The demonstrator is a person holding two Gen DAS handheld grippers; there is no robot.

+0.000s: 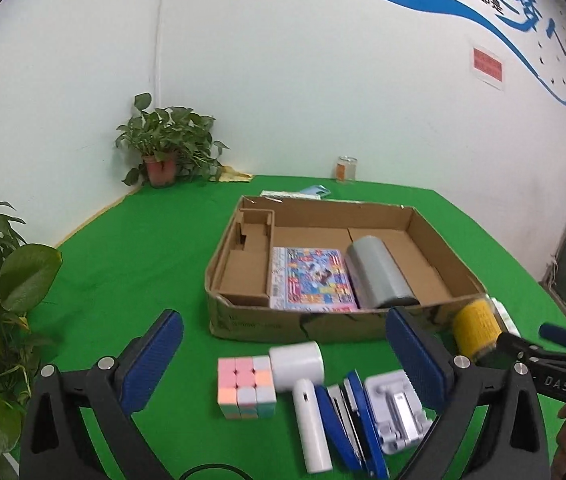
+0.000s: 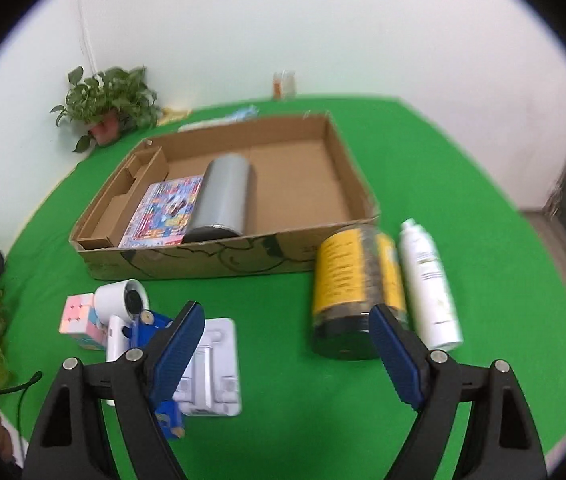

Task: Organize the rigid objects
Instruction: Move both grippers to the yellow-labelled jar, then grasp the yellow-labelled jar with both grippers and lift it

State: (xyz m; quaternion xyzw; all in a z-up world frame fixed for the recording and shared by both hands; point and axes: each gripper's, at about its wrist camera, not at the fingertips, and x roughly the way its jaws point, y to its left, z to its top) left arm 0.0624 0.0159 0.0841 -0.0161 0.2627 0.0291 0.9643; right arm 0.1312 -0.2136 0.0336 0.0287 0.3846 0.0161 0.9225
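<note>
Green cloth (image 1: 131, 240) is covering the table by white walls (image 1: 283, 80); both grippers, left (image 1: 283, 356) and right (image 2: 287, 344), are hanging apart and empty before the cardboard tray (image 1: 323, 324).

We are in an office or institutional room arranged as a demonstration station. A table covered in green cloth (image 1: 131, 240) stands against a white wall (image 1: 283, 80) carrying a blue swoosh mural with Chinese lettering (image 1: 495, 4) and a red posted notice (image 1: 487, 65). Potted plants (image 1: 167, 140) sit in the corner. We see assorted household items staged around a shallow cardboard box (image 1: 323, 326).
</note>
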